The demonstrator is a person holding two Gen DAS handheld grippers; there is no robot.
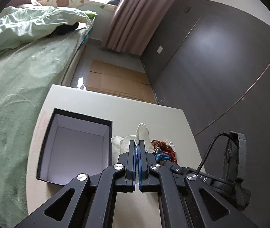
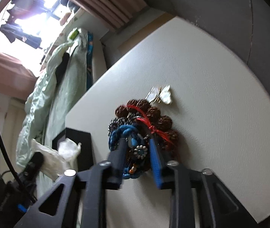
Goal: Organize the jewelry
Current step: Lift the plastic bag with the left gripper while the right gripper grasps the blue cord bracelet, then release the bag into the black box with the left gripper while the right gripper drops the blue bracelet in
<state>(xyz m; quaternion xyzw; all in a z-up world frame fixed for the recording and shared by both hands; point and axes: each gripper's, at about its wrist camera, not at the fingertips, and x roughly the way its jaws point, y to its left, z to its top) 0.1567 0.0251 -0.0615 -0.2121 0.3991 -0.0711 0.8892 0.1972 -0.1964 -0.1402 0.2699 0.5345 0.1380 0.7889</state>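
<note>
Left wrist view: the left tool (image 1: pixel 137 142) is clamped tight on a white plastic bag (image 1: pixel 142 133), lifted just beside the open black box (image 1: pixel 78 148) on the desk (image 1: pixel 135 110). Right wrist view: the right tool (image 2: pixel 137 141) straddles the jewelry pile (image 2: pixel 144 125), its narrowed jaws pressing the blue cord and beads; a pearly butterfly clip (image 2: pixel 163 95) lies just beyond.

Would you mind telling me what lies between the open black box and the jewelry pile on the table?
A crumpled white bag, pinched by the left gripper, lies between the box and the jewelry pile, in the left wrist view.
</note>
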